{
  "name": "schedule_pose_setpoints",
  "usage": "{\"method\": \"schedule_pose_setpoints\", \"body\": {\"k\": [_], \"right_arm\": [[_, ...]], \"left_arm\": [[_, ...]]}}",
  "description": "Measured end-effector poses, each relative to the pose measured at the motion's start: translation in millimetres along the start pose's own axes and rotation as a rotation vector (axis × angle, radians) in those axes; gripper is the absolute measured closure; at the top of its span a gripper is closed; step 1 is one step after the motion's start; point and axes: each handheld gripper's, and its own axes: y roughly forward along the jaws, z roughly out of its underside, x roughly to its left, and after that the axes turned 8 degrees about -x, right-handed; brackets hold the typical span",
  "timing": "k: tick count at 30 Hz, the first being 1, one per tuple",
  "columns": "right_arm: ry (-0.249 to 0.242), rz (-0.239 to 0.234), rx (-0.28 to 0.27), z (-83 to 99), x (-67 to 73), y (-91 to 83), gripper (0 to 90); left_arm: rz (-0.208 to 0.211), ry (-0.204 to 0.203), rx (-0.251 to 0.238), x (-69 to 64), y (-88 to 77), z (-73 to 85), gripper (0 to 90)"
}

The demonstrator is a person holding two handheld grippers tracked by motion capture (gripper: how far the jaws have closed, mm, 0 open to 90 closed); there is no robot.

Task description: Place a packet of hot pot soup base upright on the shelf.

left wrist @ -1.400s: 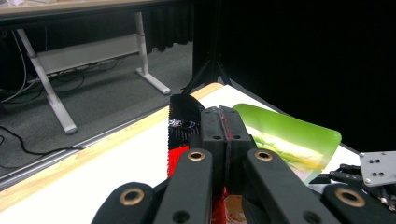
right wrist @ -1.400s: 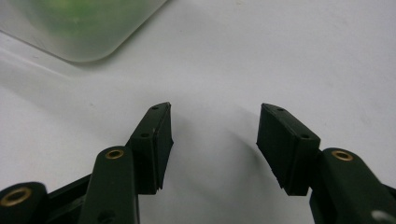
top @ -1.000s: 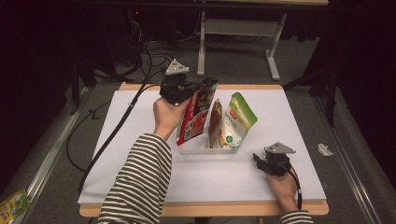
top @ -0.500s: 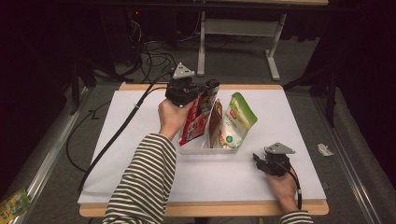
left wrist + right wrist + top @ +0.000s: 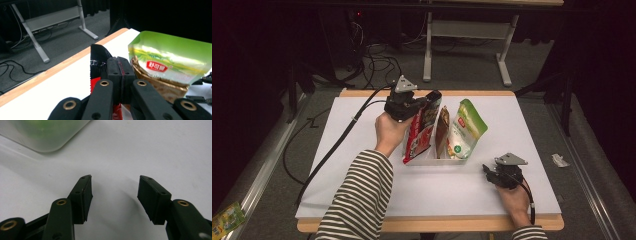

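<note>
Pouch, red [image 5: 418, 131], light, crinkly, slippery: left gripper [image 5: 424, 102] pinches its top seam, near desk's far edge; right gripper [image 5: 490, 171] spread, empty.

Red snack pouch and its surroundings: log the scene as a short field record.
held item: red snack pouch, upright, top edge pinched
left gripper: shut on the pouch's top edge, above the clear tray
right gripper: open, nothing between the jaws, resting on the white table
tray contents: red pouch at left, brown pouch in the middle, green pouch at right
other pouches: leaning right, untouched
</note>
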Motion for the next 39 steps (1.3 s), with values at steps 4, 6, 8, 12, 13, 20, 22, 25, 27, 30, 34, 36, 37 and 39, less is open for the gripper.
{"method": "schedule_pose_setpoints", "body": {"k": [4, 6, 8, 12, 13, 20, 22, 25, 27, 30, 34, 36, 37, 39], "right_arm": [[-0.003, 0.001, 0.000, 0.0, 0.0, 0.0, 45.7], [-0.004, 0.001, 0.001, 0.0, 0.2, -0.1, 45.7], [-0.006, 0.001, 0.003, -0.1, 0.3, -0.2, 45.7], [-0.005, 0.000, 0.003, -0.1, 0.3, -0.2, 45.7], [-0.004, 0.000, 0.003, -0.1, 0.4, -0.2, 45.7], [-0.008, 0.001, 0.003, 0.0, 0.8, -0.4, 45.7], [-0.009, 0.000, 0.003, 0.0, 0.4, -0.4, 45.7], [-0.010, 0.002, 0.003, 0.0, 0.8, -0.5, 45.7], [-0.010, 0.002, 0.003, 0.0, 0.8, -0.5, 45.7], [-0.011, 0.002, 0.003, 0.0, 0.8, -0.5, 45.7], [-0.012, 0.004, 0.000, 0.1, 0.9, -0.2, 45.7], [-0.010, 0.003, 0.003, 0.0, 0.9, -0.4, 45.7], [-0.013, 0.002, 0.002, 0.0, 0.7, -0.4, 45.7], [-0.011, 0.005, -0.001, 0.1, 1.0, -0.2, 45.7]], "left_arm": [[-0.013, -0.002, 0.000, 1.8, -8.2, 3.8, 89.4], [-0.012, 0.001, -0.005, 1.5, -11.7, 6.2, 89.4], [-0.011, 0.001, -0.013, 0.4, -14.6, 8.5, 89.4], [-0.023, 0.018, -0.008, -1.9, -17.6, 9.5, 89.4], [-0.025, 0.017, -0.008, -2.3, -17.9, 9.8, 89.5], [-0.026, 0.017, -0.025, -4.8, -21.1, 14.2, 89.5], [-0.030, 0.021, -0.029, -5.9, -22.0, 15.0, 89.5], [-0.032, 0.018, -0.041, -6.9, -24.1, 17.6, 89.6], [-0.032, 0.019, -0.045, -7.1, -25.9, 19.7, 89.6], [-0.031, 0.029, -0.049, -10.1, -27.3, 20.8, 89.6], [-0.032, 0.020, -0.046, -9.6, -26.0, 21.4, 89.6], [-0.032, 0.018, -0.052, -10.1, -25.2, 22.4, 89.6], [-0.032, 0.019, -0.053, -10.3, -25.0, 22.7, 89.6], [-0.033, 0.011, -0.048, -8.9, -25.3, 21.9, 89.6]]}}
